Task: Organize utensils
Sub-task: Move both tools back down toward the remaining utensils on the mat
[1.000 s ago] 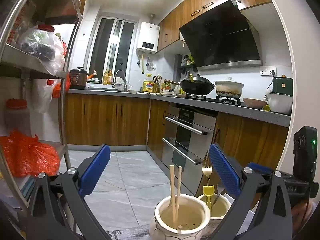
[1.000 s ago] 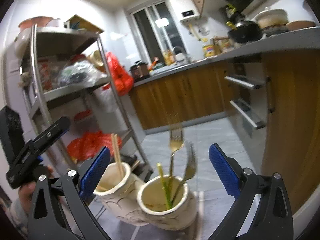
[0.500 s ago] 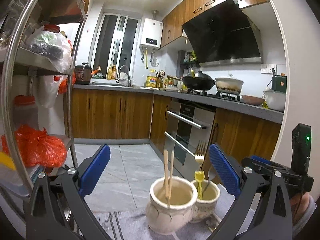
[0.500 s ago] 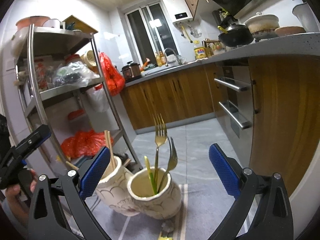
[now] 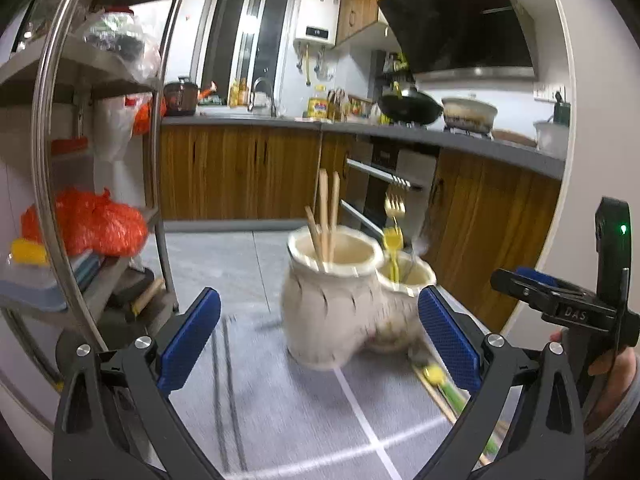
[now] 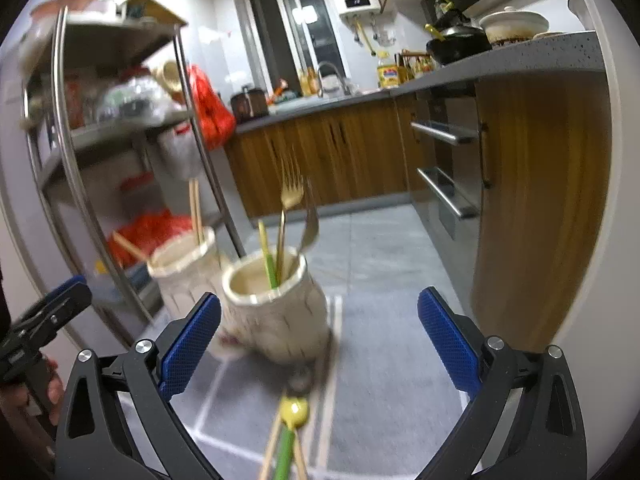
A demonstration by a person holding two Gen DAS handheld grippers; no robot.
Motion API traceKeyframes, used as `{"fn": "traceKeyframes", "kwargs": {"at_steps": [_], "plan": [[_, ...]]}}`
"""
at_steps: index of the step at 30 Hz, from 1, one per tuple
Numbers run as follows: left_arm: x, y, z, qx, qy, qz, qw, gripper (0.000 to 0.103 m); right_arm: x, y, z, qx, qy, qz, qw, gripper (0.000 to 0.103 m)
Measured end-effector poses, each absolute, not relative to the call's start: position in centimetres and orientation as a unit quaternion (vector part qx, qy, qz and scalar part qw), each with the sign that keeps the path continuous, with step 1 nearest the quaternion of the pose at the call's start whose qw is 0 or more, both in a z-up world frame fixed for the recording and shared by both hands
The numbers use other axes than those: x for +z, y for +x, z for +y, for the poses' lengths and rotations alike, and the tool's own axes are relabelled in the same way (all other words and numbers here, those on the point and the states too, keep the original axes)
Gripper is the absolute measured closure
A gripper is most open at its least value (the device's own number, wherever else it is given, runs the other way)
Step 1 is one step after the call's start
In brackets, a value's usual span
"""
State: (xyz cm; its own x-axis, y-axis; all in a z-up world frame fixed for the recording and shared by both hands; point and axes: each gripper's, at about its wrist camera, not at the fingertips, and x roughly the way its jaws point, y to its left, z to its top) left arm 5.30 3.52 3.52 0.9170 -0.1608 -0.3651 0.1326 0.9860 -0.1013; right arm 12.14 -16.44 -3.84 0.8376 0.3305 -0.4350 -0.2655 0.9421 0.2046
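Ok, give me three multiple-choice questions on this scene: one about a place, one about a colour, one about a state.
1. Where are the chopsticks?
A. in the left jar
B. on the counter
C. in a gripper

2. What colour are the right gripper pads?
A. red
B. blue
C. white

3. What state is the left gripper in?
A. shut on a fork
B. shut, empty
C. open

Answers: 1 A, they stand in that jar. 2 B, both pads are blue. 3 C, its jaws are wide apart and hold nothing.
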Motion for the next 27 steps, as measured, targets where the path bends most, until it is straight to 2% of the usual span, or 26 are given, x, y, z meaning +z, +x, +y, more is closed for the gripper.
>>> {"fn": "traceKeyframes", "kwargs": {"at_steps": [9,19,27], "plan": [[0.1,4.4,0.8,-0.084,-0.005,0.227,0.97,0.005,-8.0,10.4,-13.9,0.156,-0.024,0.314,0.936,0.005],[-2.1,5.0,-0.2,-0.089,0.019,0.275,0.957,0.005,-9.2,10.6,-13.5,0.164,-0.042,0.351,0.921,0.005],[-2.1,5.0,0.6,-0.097,0.0,0.276,0.956,0.006,-9.7,11.2,-12.5,0.176,-0.056,0.375,0.909,0.005]]}}
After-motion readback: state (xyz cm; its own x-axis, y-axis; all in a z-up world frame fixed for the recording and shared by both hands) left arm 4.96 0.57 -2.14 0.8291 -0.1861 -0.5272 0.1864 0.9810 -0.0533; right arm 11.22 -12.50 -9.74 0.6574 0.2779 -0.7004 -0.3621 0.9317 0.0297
